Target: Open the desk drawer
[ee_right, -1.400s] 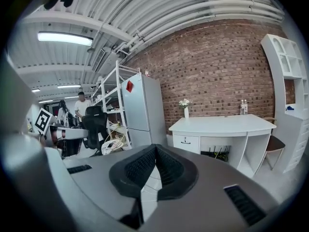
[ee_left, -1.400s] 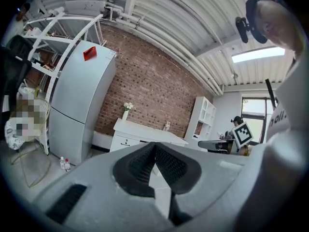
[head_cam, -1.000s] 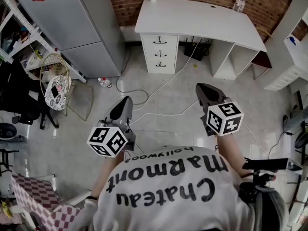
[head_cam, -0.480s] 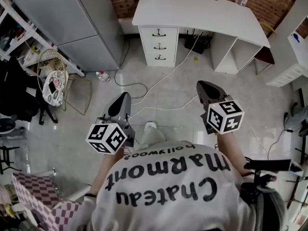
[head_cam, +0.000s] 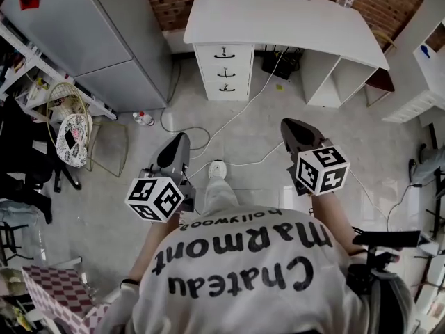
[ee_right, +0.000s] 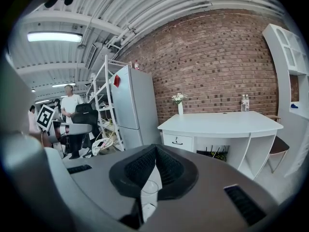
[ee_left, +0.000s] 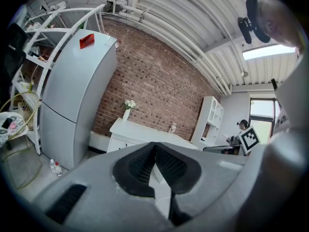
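Grey fridge (head_cam: 104, 40) at ten o'clock, white desk (head_cam: 278, 19) at twelve, its three-drawer stack (head_cam: 224, 72) fully shut under the desk's left end, well apart from both tools, left gripper (head_cam: 178, 148) at nine o'clock, jaws pressed together on nothing, right gripper (head_cam: 292, 129) at three o'clock, likewise closed and empty.

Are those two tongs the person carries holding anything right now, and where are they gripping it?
Nothing is held: the left tongs and the right tongs are both shut and empty.

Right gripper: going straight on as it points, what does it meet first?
Nothing near the right gripper; first in line is probably the white three-drawer unit under the white desk, depth unclear.
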`<state>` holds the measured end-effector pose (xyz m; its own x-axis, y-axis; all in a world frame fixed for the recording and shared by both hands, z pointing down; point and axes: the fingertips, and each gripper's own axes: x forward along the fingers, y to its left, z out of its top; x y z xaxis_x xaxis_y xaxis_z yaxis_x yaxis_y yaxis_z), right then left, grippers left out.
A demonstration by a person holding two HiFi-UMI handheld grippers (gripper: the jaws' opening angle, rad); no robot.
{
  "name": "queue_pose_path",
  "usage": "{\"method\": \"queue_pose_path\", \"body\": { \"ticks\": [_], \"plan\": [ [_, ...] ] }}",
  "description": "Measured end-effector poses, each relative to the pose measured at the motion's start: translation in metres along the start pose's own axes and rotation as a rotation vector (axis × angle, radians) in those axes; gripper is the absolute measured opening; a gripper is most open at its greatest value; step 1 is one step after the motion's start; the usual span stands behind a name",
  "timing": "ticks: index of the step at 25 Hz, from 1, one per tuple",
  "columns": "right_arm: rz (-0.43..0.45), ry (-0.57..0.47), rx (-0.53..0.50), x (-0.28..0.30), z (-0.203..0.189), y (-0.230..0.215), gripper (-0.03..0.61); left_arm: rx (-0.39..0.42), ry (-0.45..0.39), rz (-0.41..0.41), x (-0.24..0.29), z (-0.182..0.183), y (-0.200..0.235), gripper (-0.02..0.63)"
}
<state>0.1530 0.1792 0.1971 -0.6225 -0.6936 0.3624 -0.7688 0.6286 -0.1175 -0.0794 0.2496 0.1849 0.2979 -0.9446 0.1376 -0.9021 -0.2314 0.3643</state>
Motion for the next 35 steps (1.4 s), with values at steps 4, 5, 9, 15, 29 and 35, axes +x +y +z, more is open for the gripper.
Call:
{"method": "queue_pose_path", "body": {
  "ticks": [4,5,9,15,29,35],
  "plan": [
    [-0.019,0.009,0.012,0.026,0.008,-0.013,0.014,0.001,0.011,-0.027,0.033,0.010,0.015,0.015],
    [-0.025,0.009,0.015,0.034,0.011,-0.017,0.014,0.003,0.013,-0.033,0.041,0.013,0.019,0.015],
    [-0.050,-0.007,0.019,0.068,0.033,-0.032,0.014,0.009,0.013,-0.054,0.079,0.034,0.044,0.015],
    [-0.085,-0.024,0.017,0.115,0.078,-0.052,0.014,0.044,0.004,-0.096,0.139,0.086,0.075,0.015],
    [-0.206,-0.004,0.096,0.206,0.105,-0.102,0.014,0.055,0.095,-0.216,0.271,0.118,0.135,0.015],
    [-0.244,0.048,0.149,0.231,0.087,-0.122,0.014,0.077,0.145,-0.252,0.317,0.107,0.153,0.015]
  ]
}}
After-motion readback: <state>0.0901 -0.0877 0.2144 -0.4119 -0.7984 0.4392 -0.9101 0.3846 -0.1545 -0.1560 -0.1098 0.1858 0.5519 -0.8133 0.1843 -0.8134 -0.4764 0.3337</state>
